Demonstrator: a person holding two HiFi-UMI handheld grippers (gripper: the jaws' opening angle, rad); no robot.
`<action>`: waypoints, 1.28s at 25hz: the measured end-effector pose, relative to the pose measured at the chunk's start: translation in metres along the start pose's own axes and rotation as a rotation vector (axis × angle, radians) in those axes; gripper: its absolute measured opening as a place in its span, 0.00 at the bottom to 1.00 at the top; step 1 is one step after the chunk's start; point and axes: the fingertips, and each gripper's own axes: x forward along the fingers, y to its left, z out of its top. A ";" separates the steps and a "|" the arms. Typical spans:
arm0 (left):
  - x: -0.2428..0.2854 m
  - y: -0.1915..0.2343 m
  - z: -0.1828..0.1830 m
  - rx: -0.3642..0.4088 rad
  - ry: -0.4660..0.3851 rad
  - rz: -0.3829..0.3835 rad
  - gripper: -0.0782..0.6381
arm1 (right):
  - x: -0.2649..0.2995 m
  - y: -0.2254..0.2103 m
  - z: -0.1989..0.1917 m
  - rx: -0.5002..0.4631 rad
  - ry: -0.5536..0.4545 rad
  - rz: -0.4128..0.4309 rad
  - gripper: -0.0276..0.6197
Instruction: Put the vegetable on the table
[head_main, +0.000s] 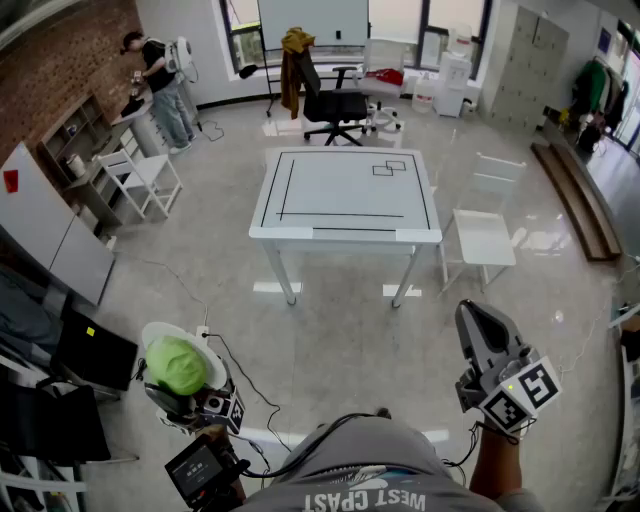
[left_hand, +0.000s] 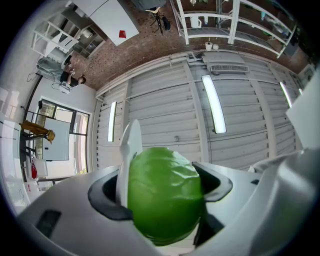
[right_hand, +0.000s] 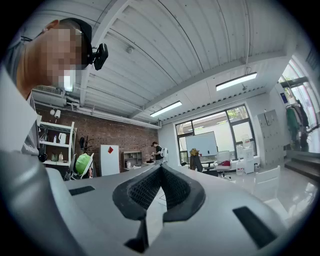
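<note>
Near on the left, well apart from the far counter (head_main: 345, 190), the left tongs (left_hand: 170, 160) grip a round green vegetable (head_main: 176, 366) across its middle, a likely light, slightly soft thing needing gentle pressure, while the right tongs (head_main: 478, 318) are closed and empty.

A white desk (head_main: 345, 190) marked with black lines stands in the middle of a glossy pale floor (head_main: 340, 340), with a white chair (head_main: 485, 230) just beside its right edge and a black office chair (head_main: 335, 100), a mustard garment (head_main: 295, 55) draped over it, beyond its far edge. A brick wall (head_main: 55, 70) runs along the left with low shelves (head_main: 85, 150) and another white chair (head_main: 148, 175) before it, where a person (head_main: 160, 85) stands near the far corner. The back wall holds dark-framed windows (head_main: 440, 30) and a whiteboard (head_main: 312, 20), grey lockers (head_main: 530, 65) stand at the far right, and strip lights (left_hand: 214, 102) glow on the white ribbed ceiling (right_hand: 165, 45).
</note>
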 end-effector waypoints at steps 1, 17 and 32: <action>-0.004 -0.008 0.003 0.011 -0.001 0.010 0.63 | -0.003 0.004 0.000 0.009 0.009 0.004 0.05; -0.007 -0.009 -0.006 -0.028 0.031 0.054 0.63 | -0.013 0.011 -0.001 0.034 0.052 -0.036 0.05; -0.011 -0.009 -0.008 -0.046 0.040 0.063 0.63 | -0.018 0.014 -0.004 0.114 0.017 -0.005 0.05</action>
